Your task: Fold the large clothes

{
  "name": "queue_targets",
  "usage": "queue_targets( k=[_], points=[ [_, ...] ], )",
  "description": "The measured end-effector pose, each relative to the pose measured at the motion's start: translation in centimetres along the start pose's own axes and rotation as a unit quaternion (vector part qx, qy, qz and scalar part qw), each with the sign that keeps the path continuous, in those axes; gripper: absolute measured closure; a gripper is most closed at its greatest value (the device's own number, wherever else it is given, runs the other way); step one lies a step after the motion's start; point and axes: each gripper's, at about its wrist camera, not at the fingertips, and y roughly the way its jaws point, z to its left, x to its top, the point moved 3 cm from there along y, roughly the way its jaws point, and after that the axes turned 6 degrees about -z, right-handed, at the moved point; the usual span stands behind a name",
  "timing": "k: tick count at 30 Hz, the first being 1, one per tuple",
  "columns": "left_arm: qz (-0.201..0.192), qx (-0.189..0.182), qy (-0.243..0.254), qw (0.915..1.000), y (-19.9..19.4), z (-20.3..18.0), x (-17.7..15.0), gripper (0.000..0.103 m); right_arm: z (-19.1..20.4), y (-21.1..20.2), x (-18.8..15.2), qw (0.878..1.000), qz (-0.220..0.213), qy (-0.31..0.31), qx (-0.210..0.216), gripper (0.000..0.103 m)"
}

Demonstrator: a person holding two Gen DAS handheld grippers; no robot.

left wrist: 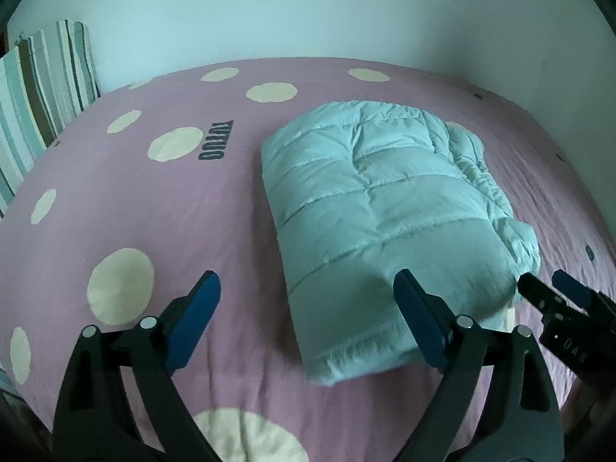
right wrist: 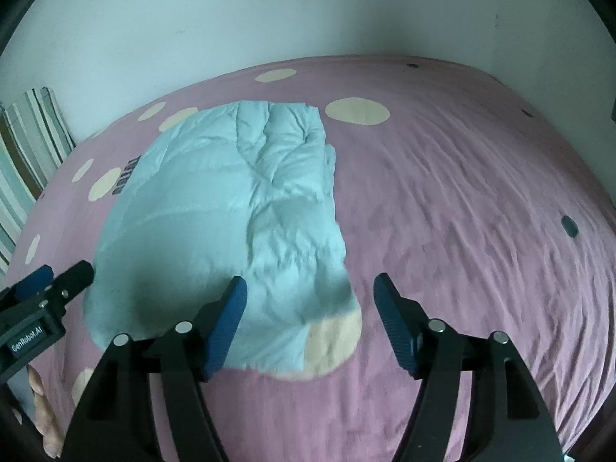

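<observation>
Two grippers, both spread, nothing between the jaws of either. Left gripper (left wrist: 307, 319) hovers over the near-left corner of the folded puffer jacket (left wrist: 385, 208); right gripper (right wrist: 310, 323) hovers over its near-right corner.

Jacket: pale blue, quilted, lying as a thick oblong bundle on the pink polka-dot bedspread (left wrist: 154, 208), well clear of the striped pillows (left wrist: 42, 88) at far left. Long axis runs near to far, away from both grippers. Near short end sits just ahead of and below the fingertips, between the two grippers. Neither hand is clearly nearer; each is set off to its own side.

Judgement: fold looks largely done. Any further halving would mean lifting the near end and carrying it toward the far end, along that long axis.

Left wrist view shows the smooth folded edge on the jacket's left and bunched layers along its right. Right wrist view shows that right edge plainer, rumpled and uneven, plus fingers (right wrist: 40, 392) at lower left gripping the other tool.
</observation>
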Motion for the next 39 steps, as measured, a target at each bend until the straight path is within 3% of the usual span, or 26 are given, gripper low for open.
queue_targets(
  k=[5,8,17,39],
  points=[
    [-0.014,-0.001,0.0,0.9999,-2.8,-0.1,-0.2,0.011,0.0,-2.3,-0.5,1.0,-0.013,-0.006,0.005,0.035],
    [-0.027,0.002,-0.001,0.9996,-4.2,-0.1,-0.1,0.011,0.0,-3.9,-0.4,1.0,-0.028,-0.005,0.007,0.029],
    [-0.056,0.0,-0.003,0.9985,-7.8,-0.2,0.2,0.011,0.4,-7.8,0.1,0.998,-0.063,-0.012,0.008,0.028],
    [-0.07,-0.007,-0.008,0.9975,-9.3,-0.2,0.2,0.011,1.6,-9.9,0.1,0.996,-0.085,-0.021,0.007,0.028]
  ],
)
